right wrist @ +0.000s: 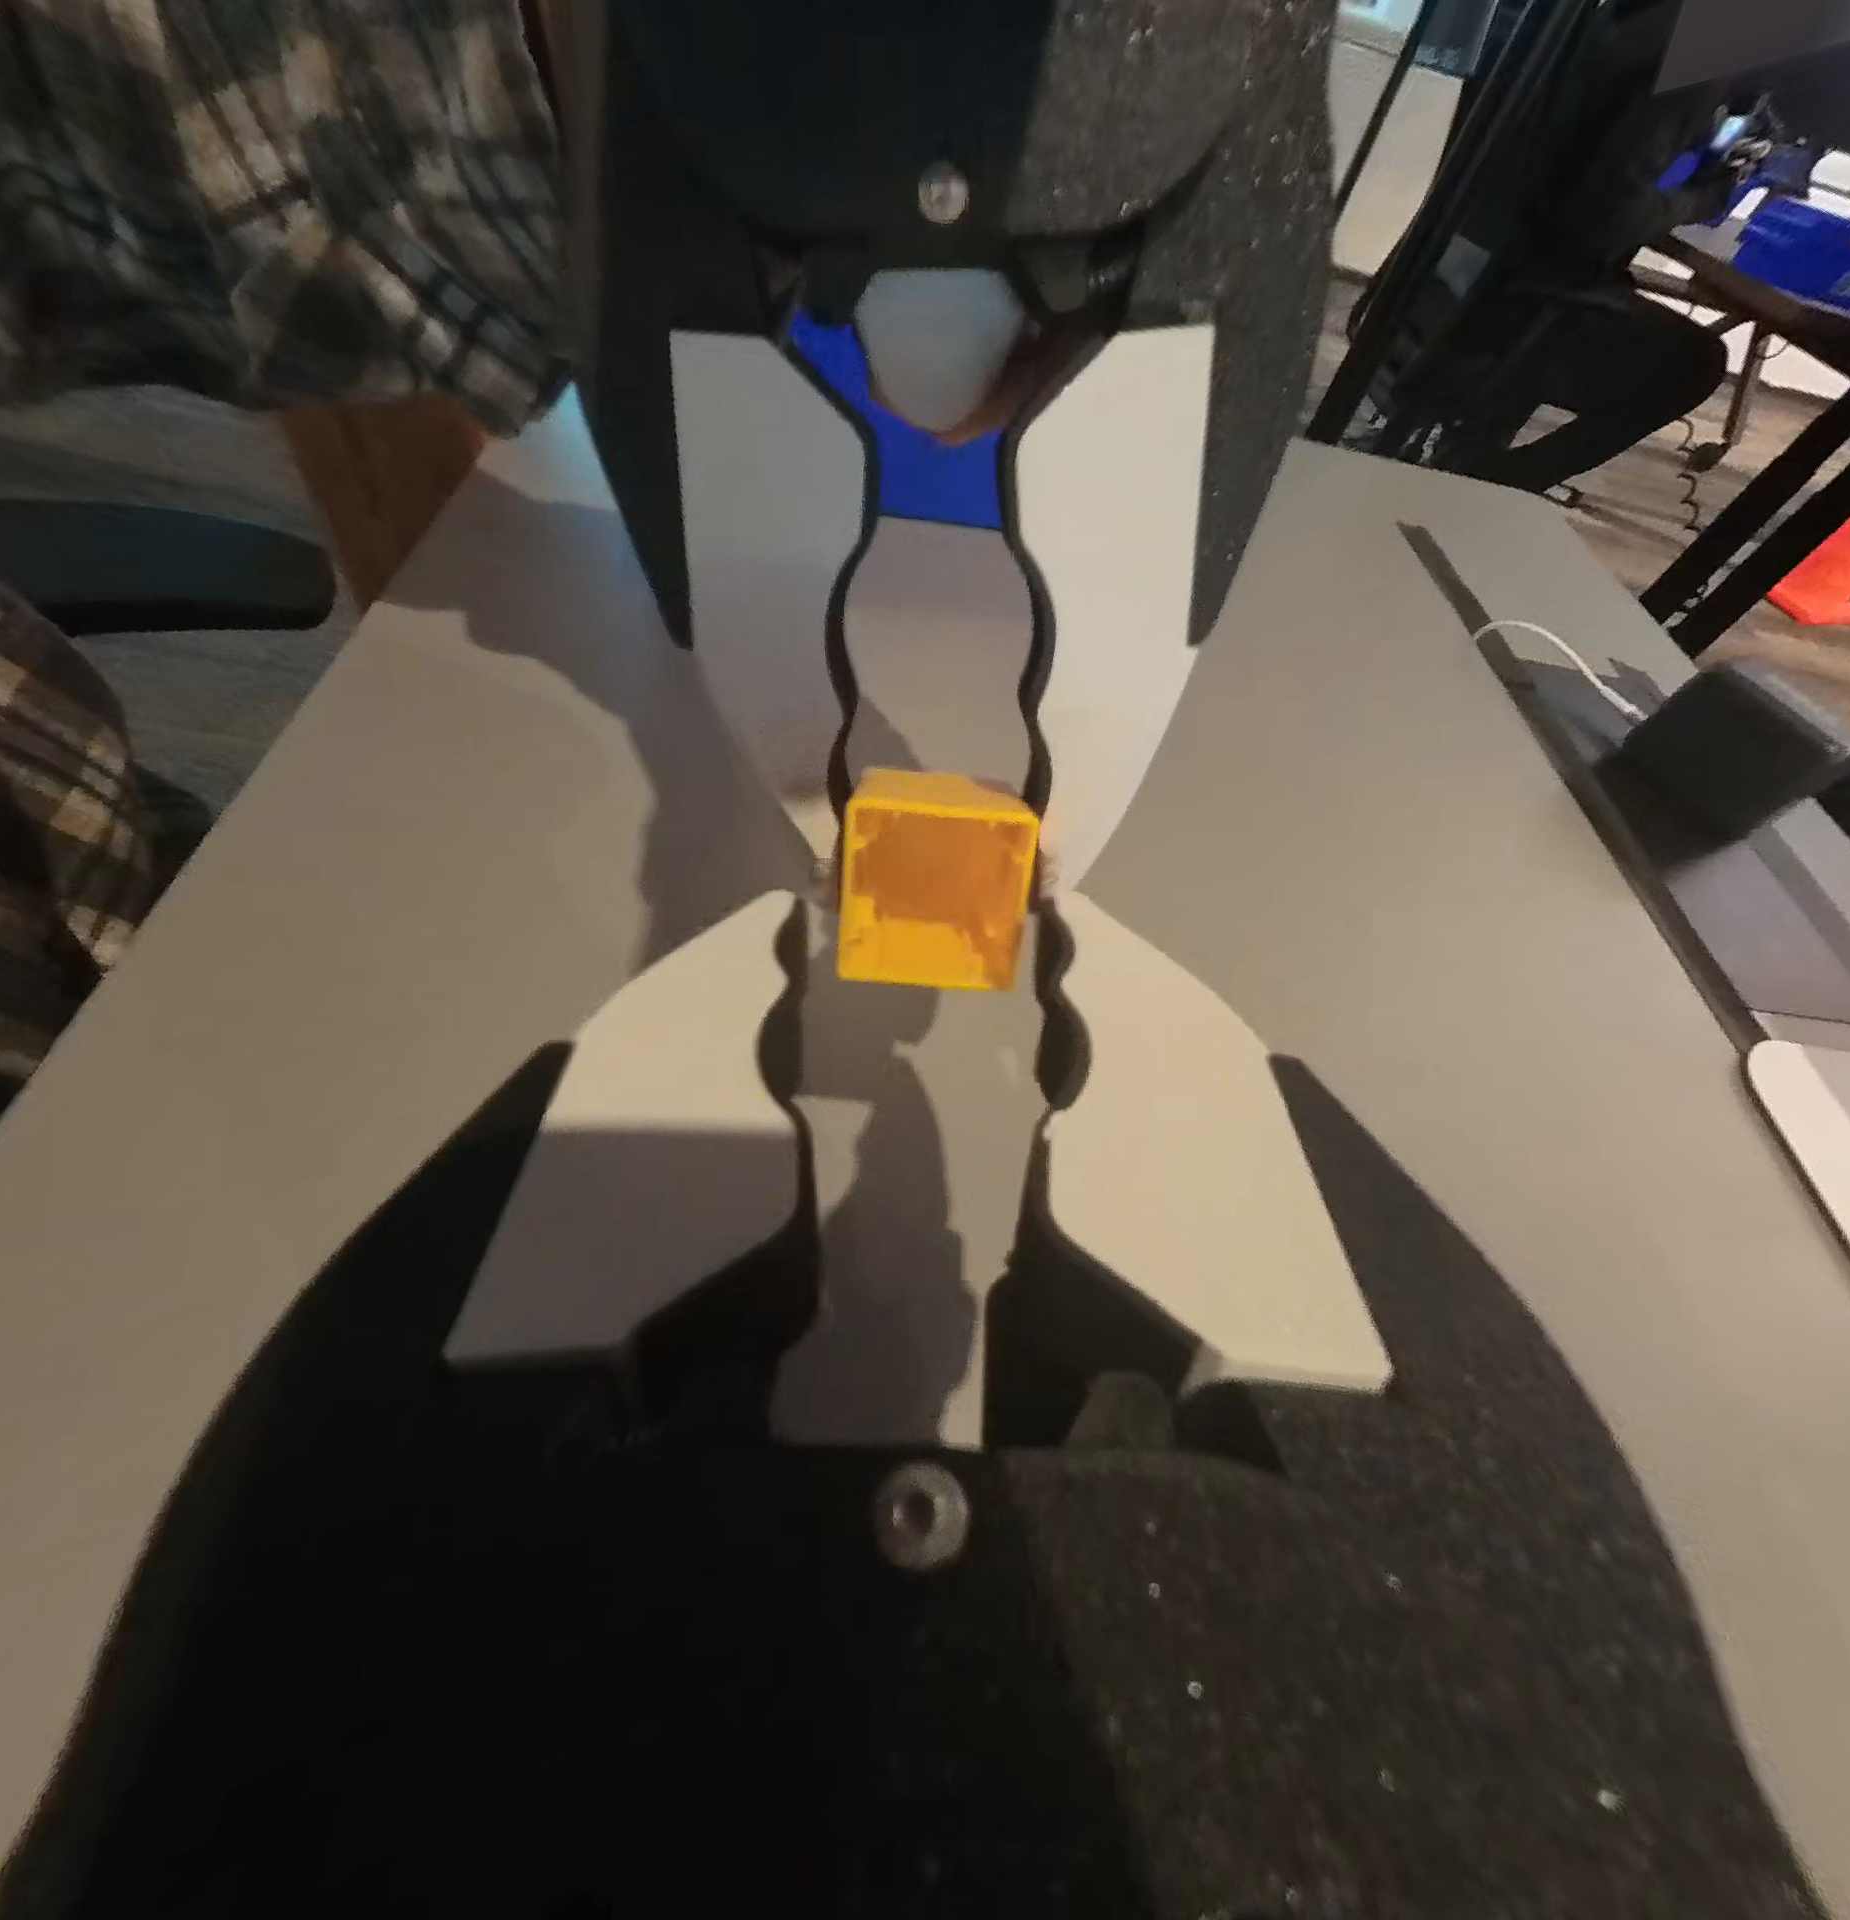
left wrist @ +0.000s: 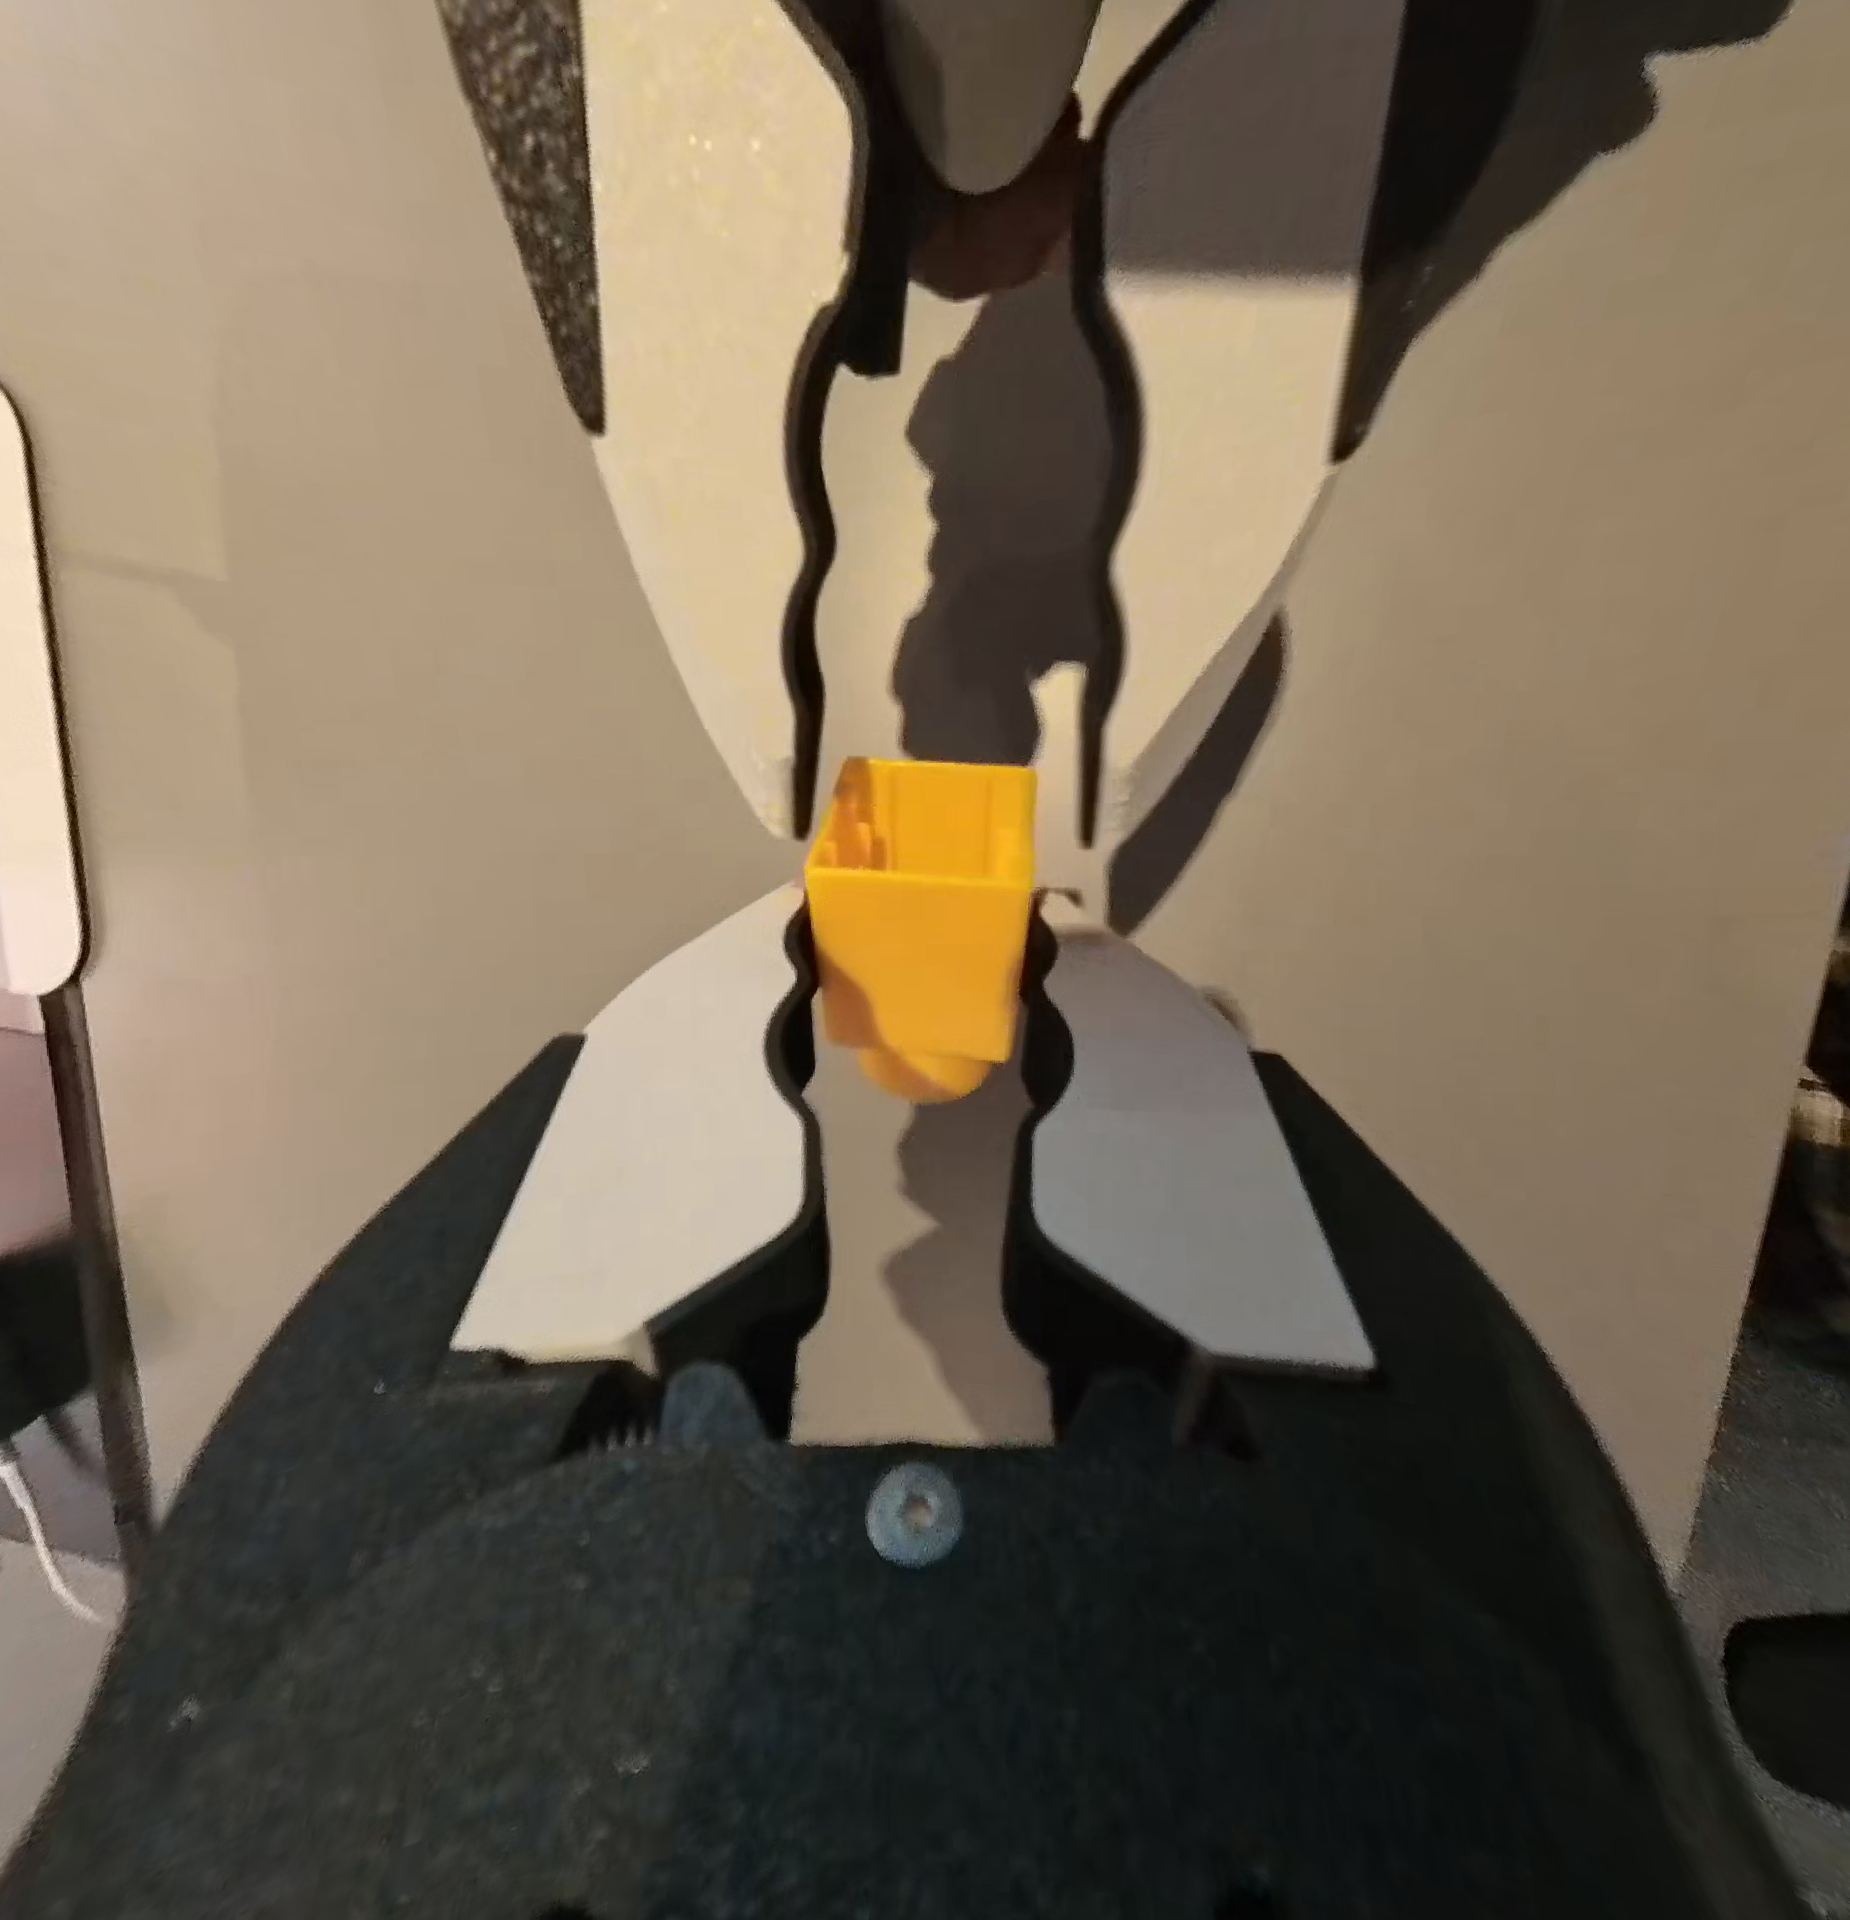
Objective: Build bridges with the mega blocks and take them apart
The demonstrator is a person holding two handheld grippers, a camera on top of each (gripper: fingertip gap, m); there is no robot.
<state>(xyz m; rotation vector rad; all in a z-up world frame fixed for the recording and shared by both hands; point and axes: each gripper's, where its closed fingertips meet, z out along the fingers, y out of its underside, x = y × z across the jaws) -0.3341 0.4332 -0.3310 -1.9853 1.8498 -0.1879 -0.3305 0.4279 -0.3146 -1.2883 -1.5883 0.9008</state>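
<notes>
1. No words, numbers or signs are showing clearly enough to read in either view.
2. Some blue boxes (right wrist: pixel 1804 260) are sitting on a far desk in the right wrist view. Small pale marks are showing on them, but they are looking too tiny and blurry to read.
3. The yellow block (left wrist: pixel 916 935) is showing no writing on its sides.

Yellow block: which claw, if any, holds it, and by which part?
The left claw grips the yellow block by the sides of its studded end. The right claw brackets the hollow end; whether it pinches cannot be told.
</notes>
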